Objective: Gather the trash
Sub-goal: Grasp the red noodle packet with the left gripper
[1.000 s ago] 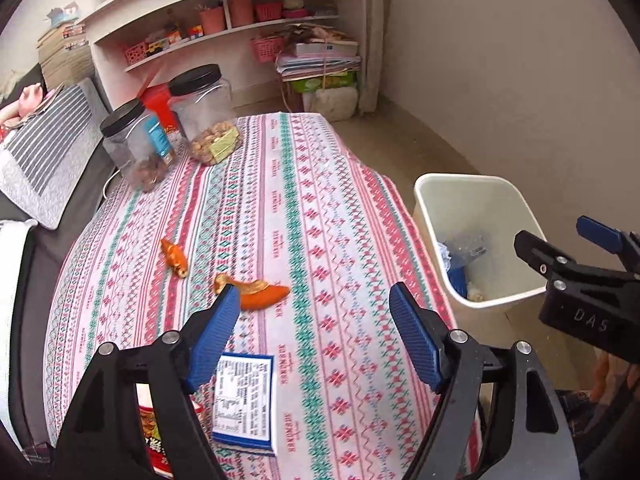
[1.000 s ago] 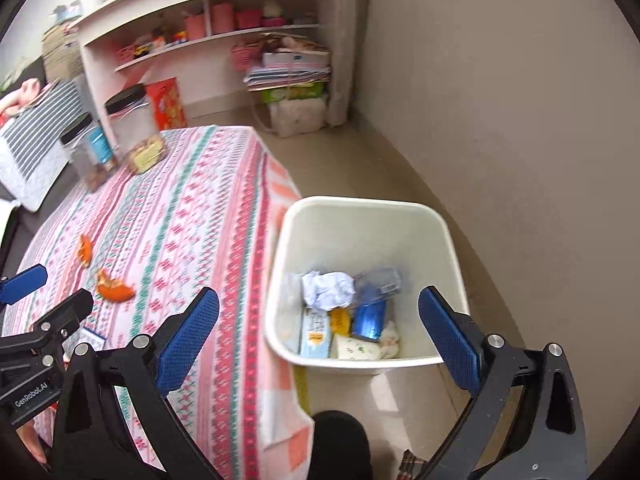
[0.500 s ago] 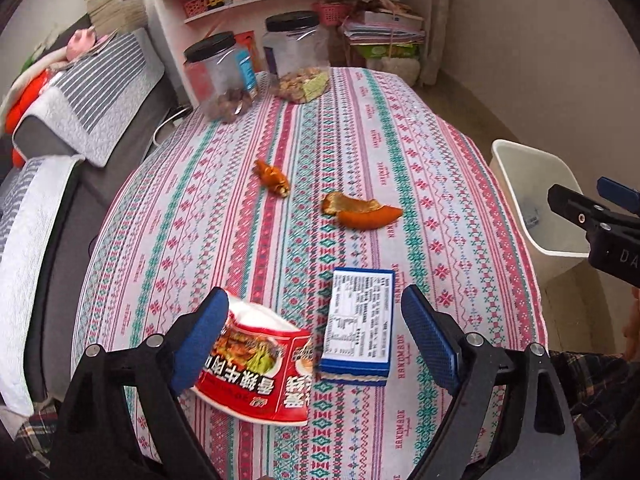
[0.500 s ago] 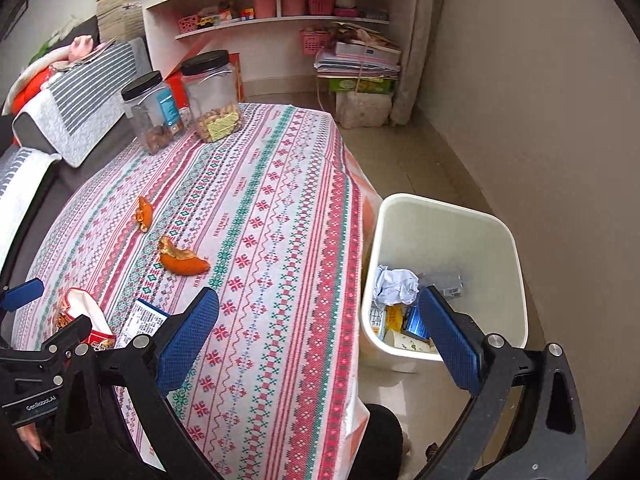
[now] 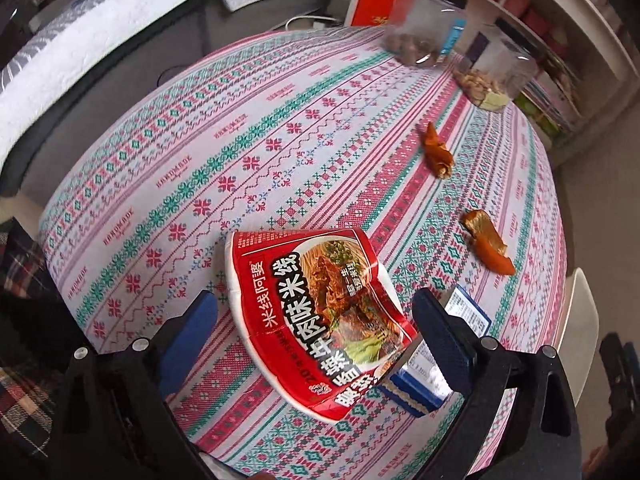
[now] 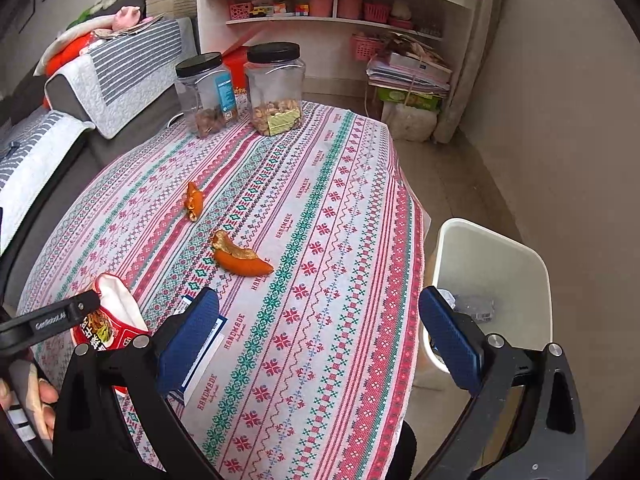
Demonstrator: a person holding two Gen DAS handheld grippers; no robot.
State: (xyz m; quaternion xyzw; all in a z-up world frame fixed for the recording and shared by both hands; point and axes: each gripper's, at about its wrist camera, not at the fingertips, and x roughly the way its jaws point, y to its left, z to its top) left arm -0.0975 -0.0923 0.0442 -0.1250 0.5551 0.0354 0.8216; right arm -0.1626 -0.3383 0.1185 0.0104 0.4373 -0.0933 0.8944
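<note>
A red noodle packet lies on the patterned tablecloth, between the fingers of my open left gripper. It also shows in the right wrist view. A blue and white box lies just right of it, partly hidden. Two orange peels lie further out. My right gripper is open and empty above the table's near edge, with the white trash bin to its right.
Two clear jars with black lids stand at the table's far end. A sofa with striped covers runs along the left. Shelves and stacked papers stand behind. The bin holds several pieces of trash.
My left gripper has swung left and dropped low over the red packet, which now sits between its fingers. My right gripper has turned from the bin towards the table.
</note>
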